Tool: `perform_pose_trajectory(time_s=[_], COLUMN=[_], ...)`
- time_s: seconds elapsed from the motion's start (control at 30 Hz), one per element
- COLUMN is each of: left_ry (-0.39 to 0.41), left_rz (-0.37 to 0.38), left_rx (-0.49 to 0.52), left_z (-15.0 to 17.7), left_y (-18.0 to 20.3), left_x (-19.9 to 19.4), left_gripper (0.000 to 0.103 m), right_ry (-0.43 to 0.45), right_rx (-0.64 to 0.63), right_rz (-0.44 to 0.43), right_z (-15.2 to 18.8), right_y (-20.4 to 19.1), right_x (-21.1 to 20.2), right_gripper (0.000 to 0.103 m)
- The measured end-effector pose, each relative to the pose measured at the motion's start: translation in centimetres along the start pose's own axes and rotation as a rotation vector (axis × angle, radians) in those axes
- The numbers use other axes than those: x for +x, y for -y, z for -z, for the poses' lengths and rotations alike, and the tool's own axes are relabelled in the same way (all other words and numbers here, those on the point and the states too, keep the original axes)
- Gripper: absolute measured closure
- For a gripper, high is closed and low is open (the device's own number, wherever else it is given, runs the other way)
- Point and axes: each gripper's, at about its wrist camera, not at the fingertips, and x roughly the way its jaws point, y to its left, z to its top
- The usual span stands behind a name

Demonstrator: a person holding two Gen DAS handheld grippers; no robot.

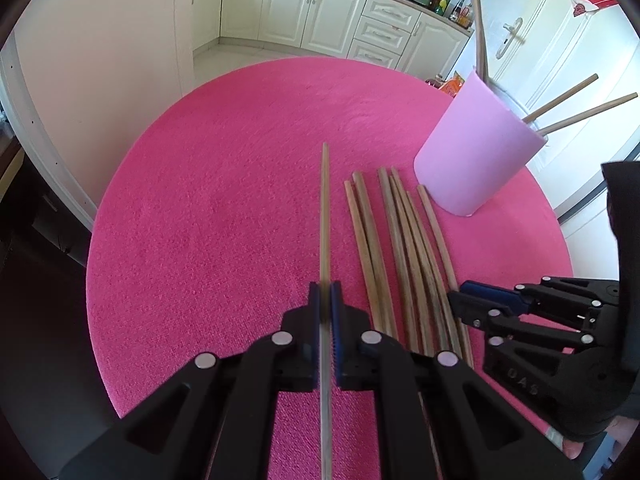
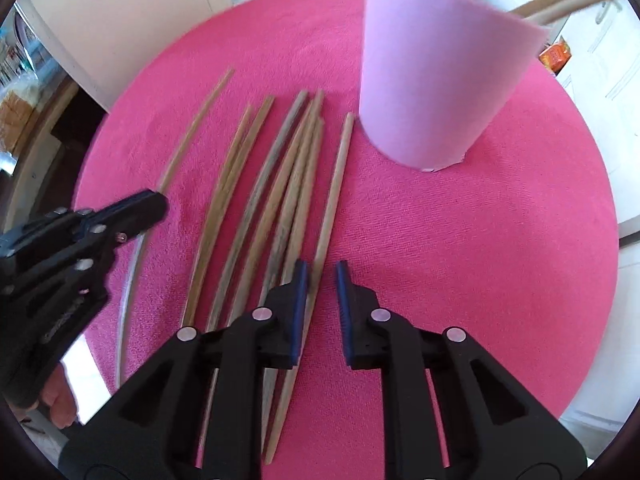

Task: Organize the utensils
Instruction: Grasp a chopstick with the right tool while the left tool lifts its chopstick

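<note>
Several wooden chopsticks (image 1: 400, 248) lie side by side on a round pink table (image 1: 220, 208). My left gripper (image 1: 325, 300) is shut on one chopstick (image 1: 325, 216), which points away along its fingers, left of the row. It also shows in the right wrist view (image 2: 200, 120), with the left gripper (image 2: 148, 206) on it. My right gripper (image 2: 322, 280) is open just above the rightmost chopstick (image 2: 336, 184) of the row (image 2: 272, 184); it appears in the left wrist view (image 1: 464, 300) at the row's right edge. A pink cup (image 1: 476, 148) (image 2: 436, 76) stands beyond, holding chopsticks (image 1: 576, 110).
The table edge (image 2: 600, 208) curves close on the right. White kitchen cabinets (image 1: 320, 12) and a white door (image 1: 560, 48) stand behind the table. A dark gap (image 1: 32, 264) lies off the table's left side.
</note>
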Motion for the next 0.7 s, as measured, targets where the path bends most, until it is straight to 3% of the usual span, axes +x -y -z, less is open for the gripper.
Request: perform_pose_trajectory(time_s=[0.1, 0.37, 0.6, 0.7], left_ry=[0.010, 0.118, 0.384, 0.504], left_rz=[0.005, 0.074, 0.218, 0.272], left_rx=[-0.007, -0.003, 0.041, 0.074], left_z=[-0.1, -0.3, -1.3, -2.0], left_y=[-0.1, 0.8, 3.5, 5.3], left_x=[-0.3, -3.4, -7.8, -8.9], left_gripper=[0.097, 0.097, 0.097, 0.097], right_ry=[0.028, 0.211, 0.535, 0.676], right_rx=[-0.020, 0.046, 0.066, 0.073], right_rz=[0.012, -0.159, -0.303, -0.322], right_z=[0.0, 1.9, 3.8, 3.6], right_y=[-0.3, 3.4, 7.0, 7.4], right_x=[-0.2, -3.9, -10.6, -12.5], right_gripper=[0.096, 0.098, 0.098, 0.098])
